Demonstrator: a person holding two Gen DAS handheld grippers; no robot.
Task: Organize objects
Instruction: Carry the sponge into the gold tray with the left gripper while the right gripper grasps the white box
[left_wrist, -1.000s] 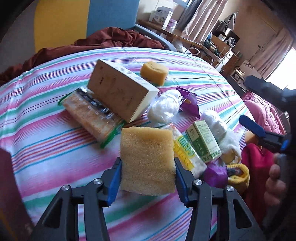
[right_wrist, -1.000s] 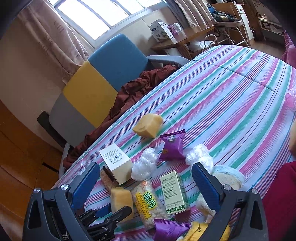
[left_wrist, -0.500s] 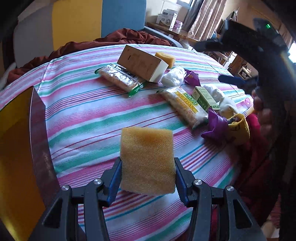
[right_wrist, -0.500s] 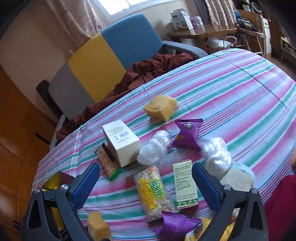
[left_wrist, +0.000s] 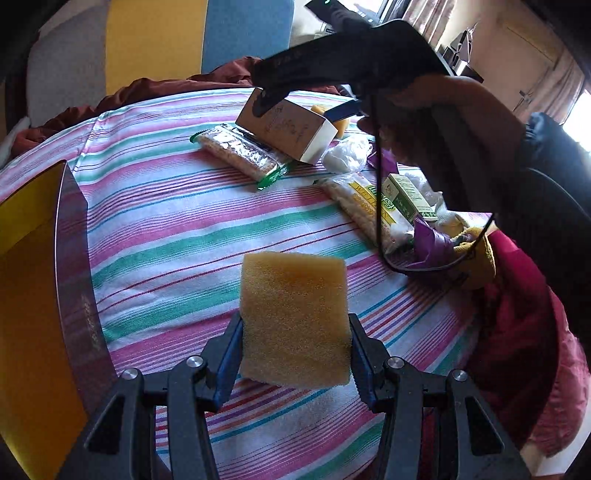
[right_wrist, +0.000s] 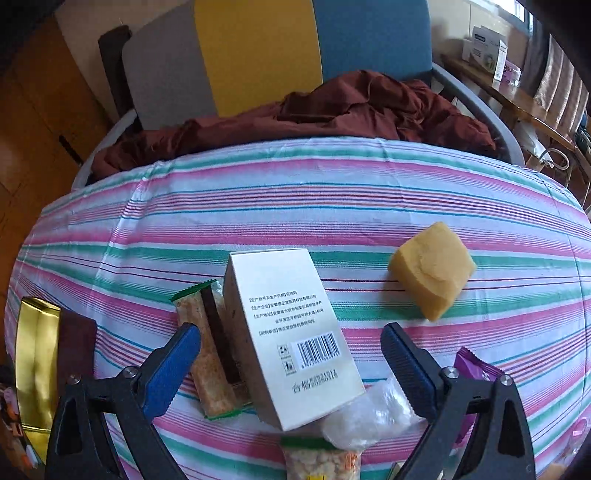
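My left gripper (left_wrist: 294, 349) is shut on a yellow sponge (left_wrist: 293, 317) and holds it above the near part of the striped table (left_wrist: 166, 229). My right gripper (right_wrist: 291, 363) is open, its jaws wide on either side of a white box (right_wrist: 288, 343) that leans on a green-edged snack bar (right_wrist: 207, 354). The same box (left_wrist: 291, 129) shows in the left wrist view under the right gripper's black body. A second yellow sponge (right_wrist: 432, 273) lies to the right of the box.
A gold and maroon container (left_wrist: 33, 288) stands at the table's left edge, also in the right wrist view (right_wrist: 37, 358). Clear plastic bags (right_wrist: 369, 413), purple packets (right_wrist: 476, 373), a green box (left_wrist: 406, 195) and a rice snack pack (left_wrist: 365, 206) lie right. An armchair with brown cloth (right_wrist: 332, 107) stands behind.
My left gripper has drawn back toward the table's near left with the sponge. My right gripper has moved in low over the white box, jaws still wide.
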